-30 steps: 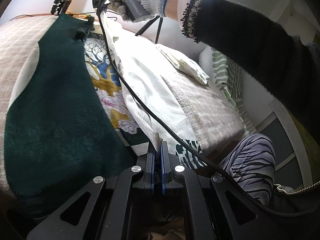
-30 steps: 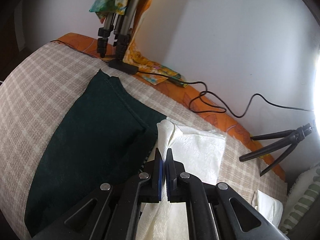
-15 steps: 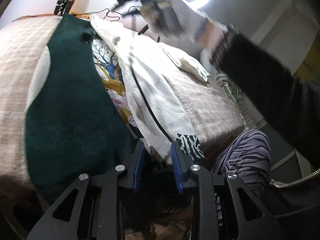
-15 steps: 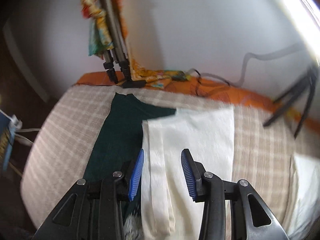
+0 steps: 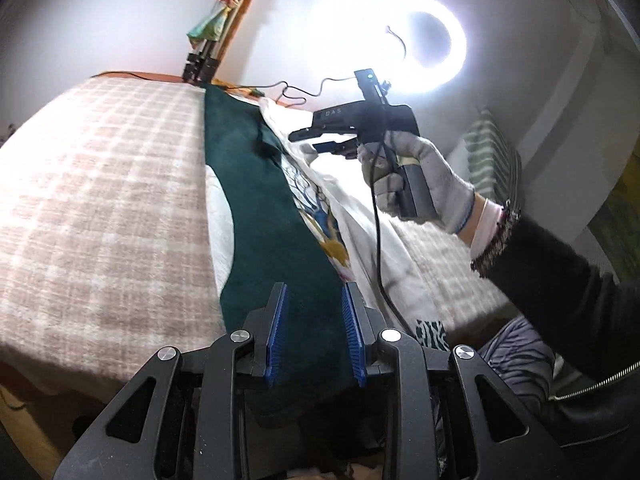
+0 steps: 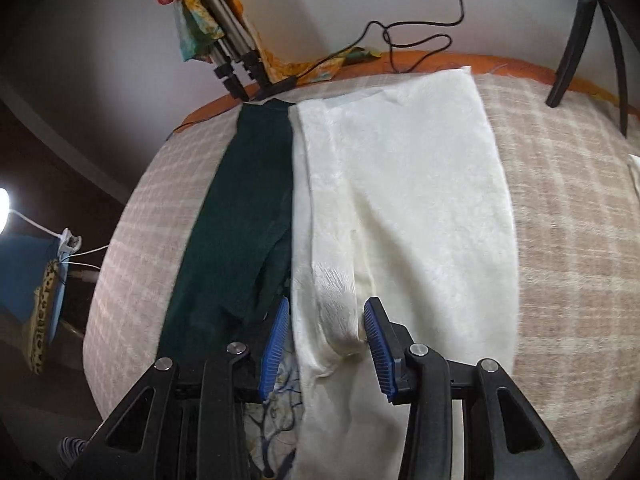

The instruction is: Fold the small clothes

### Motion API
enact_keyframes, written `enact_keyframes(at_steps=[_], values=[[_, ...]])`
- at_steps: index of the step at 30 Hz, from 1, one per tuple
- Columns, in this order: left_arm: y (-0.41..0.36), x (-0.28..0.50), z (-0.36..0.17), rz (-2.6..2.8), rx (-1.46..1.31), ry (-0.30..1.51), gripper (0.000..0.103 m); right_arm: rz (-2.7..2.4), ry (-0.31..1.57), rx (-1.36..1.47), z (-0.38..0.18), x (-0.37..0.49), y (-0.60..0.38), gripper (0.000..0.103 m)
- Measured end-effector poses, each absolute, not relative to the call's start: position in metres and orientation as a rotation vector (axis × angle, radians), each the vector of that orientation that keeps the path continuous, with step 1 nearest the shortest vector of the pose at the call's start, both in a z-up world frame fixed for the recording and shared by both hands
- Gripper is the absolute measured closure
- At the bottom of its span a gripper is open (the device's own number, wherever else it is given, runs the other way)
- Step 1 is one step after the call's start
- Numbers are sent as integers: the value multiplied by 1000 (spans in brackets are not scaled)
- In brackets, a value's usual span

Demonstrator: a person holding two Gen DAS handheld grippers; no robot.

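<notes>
- Here, left gripper (image 5: 314,334) with blue pads spread apart, nothing pinched, only dark green cloth (image 5: 272,216) visible in the gap beyond them.
- Right gripper (image 6: 326,346) likewise parted, blue pads either side of a raised fold of cream cloth (image 6: 400,200), not pressing on it; whether touching it, cannot tell.
- Both sets of jaws just opened up from pressed-together.
- Seen from the left wrist: right gripper (image 5: 340,132) held in a grey-gloved hand (image 5: 416,184), black fuzzy sleeve (image 5: 560,280) behind, black cable (image 5: 378,248) trailing down.
- Cream cloth lying flat in a long folded strip along a beige checked blanket (image 6: 568,216), its left edge against the dark green cloth.
- Between the two, a patterned fabric (image 5: 324,216) with blue and yellow print peeking out.
- Farther off: tripod legs (image 6: 236,64) at the blanket's far edge, bright ring light (image 5: 424,36) against a white wall.
</notes>
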State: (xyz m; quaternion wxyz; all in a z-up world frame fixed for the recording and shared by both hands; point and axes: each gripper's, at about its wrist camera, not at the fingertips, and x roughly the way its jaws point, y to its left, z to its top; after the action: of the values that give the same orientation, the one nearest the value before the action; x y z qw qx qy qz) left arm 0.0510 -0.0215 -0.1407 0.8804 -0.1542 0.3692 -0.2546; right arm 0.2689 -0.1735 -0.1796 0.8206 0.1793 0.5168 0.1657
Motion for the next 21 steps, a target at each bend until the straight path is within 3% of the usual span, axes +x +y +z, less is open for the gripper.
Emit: enact_keyframes(at_steps=[10, 12, 21], values=[[-45, 56, -158, -625, -349, 842, 77, 538, 974, 331, -127, 213, -162, 61], [-56, 56, -161, -657, -340, 860, 72, 500, 974, 304, -121, 188, -174, 61], [-105, 63, -175, -723, -247, 921, 63, 270, 1094, 194, -146, 82, -212, 61]])
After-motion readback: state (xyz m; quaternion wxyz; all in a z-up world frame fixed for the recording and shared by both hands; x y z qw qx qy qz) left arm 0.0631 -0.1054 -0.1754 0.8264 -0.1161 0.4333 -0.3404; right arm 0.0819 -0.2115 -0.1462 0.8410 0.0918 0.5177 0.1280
